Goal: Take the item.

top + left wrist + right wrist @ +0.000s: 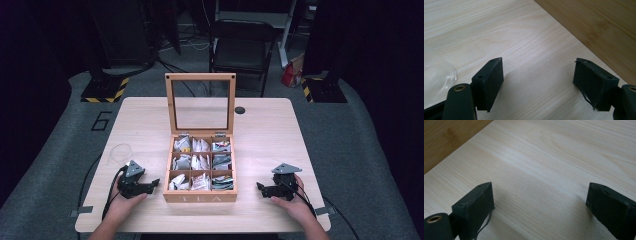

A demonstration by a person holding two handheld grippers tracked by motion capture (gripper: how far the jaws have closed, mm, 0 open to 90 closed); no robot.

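From above: hands low on table (260, 125), left gripper (152, 184) and right gripper (260, 187) flanking open tea box (201, 196), aimed inward. Left gripper view: jaws wide, empty, box wall beyond. Right gripper view: likewise spread, holding nothing.

left tongs (537, 72): jaws wide apart, nothing between | counter (524, 37): pale wood | wooden box (599, 22): wall upper right | clear cup (436, 77): left edge
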